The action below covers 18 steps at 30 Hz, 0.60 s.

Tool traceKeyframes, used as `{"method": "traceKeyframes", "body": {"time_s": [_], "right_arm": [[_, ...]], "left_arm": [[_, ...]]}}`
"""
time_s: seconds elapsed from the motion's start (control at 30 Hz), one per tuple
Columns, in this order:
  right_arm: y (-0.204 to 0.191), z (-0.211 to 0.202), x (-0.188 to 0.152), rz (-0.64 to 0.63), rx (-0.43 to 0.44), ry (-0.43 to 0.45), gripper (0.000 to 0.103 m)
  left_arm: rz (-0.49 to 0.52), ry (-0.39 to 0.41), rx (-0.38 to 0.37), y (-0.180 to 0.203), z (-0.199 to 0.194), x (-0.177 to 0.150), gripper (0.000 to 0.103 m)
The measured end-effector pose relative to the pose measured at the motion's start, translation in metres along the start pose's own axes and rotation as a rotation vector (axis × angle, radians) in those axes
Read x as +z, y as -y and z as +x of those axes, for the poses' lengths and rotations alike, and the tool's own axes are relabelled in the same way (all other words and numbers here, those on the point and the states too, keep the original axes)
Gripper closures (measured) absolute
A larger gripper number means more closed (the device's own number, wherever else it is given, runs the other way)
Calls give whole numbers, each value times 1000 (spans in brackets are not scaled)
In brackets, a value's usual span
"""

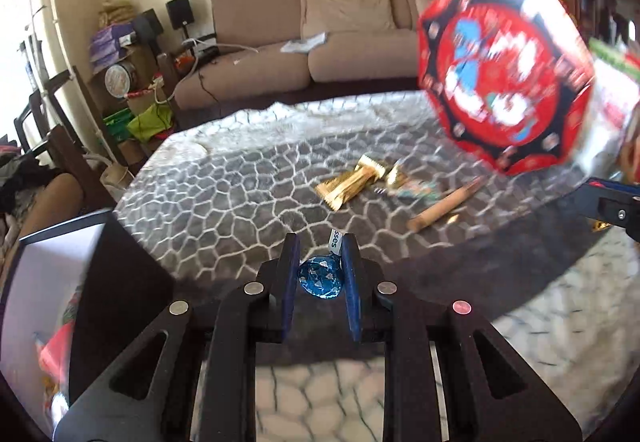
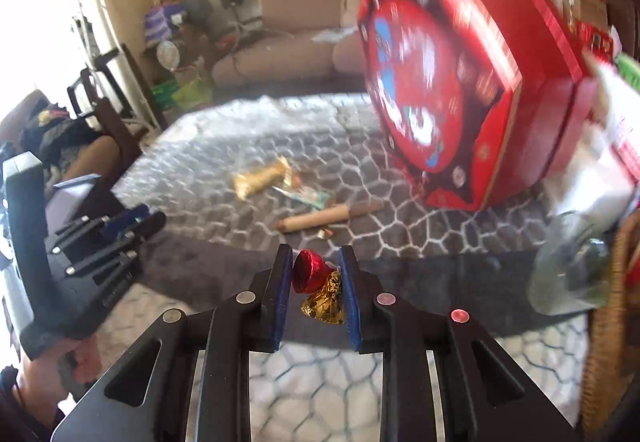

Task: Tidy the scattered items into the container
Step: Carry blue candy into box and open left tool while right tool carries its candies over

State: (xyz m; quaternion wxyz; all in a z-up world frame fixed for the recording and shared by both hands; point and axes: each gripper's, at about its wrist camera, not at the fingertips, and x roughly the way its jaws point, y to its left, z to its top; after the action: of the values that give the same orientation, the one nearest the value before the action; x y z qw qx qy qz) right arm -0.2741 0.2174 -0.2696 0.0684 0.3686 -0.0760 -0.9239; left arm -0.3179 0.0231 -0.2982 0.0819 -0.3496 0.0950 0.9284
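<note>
Red box (image 2: 460, 90), biggest thing here, stands tilted on the patterned surface (image 1: 224, 202) at right; stiff card, light, take by its edges w/ both claws. Cardboard tube (image 2: 328, 218) lies near it, light, crushable, grab mid-length. Gold wrapped bars (image 1: 352, 180) beside it: thin, crinkly, slippery, pinch across the middle. Left claw (image 1: 320, 276) is clamped on a blue foil candy (image 1: 320, 280); right claw (image 2: 314, 288) grips a red candy (image 2: 306, 270) & a gold candy (image 2: 326, 302): tiny, soft, foil slides, so squeeze gently.
</note>
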Motion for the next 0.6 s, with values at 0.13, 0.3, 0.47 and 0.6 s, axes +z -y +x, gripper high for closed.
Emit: {"method": "traceKeyframes", "body": {"time_s": [0.13,0.3,0.47,0.6], "right_arm": [[-20,-56,5,-6,9,58,80],[-41,-113,0,16,22,120,80],[-59,-141,-19,23,-4,123,80],[-79,-154,-38,-5,-93,122,80]], "left_arm": [[-79,57,-22,-3,-65,13,83],[-120,131,-32,-12,-139,19,83],[-126,126,7,-41,-195,5,83],[-166,136,88,-78,-222,-31,83]]}}
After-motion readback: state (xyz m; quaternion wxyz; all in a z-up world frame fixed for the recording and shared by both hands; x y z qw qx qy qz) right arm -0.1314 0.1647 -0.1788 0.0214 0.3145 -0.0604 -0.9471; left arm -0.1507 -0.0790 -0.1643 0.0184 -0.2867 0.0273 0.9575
